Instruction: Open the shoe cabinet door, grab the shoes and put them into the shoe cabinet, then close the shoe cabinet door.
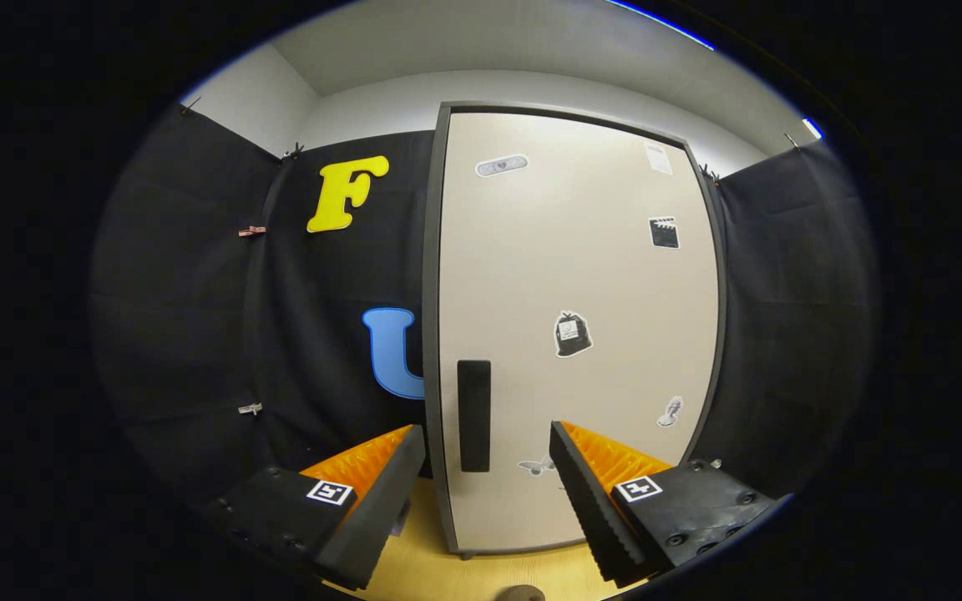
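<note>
The shoe cabinet (573,317) stands upright ahead of me, a tall pale box with a dark frame, and its door (598,275) is shut. A dark vertical handle (473,415) sits low on the door near its left edge. My gripper (488,442) is open, its two fingers spread wide, with the handle showing in the gap between the tips and a little beyond them. Nothing is held. Several small stickers dot the door face.
Black cloth walls (197,317) close in the booth to the left and right of the cabinet. A light wooden floor (481,576) runs under the cabinet's foot. A dark rounded object (521,593) peeks in at the floor just below the fingers.
</note>
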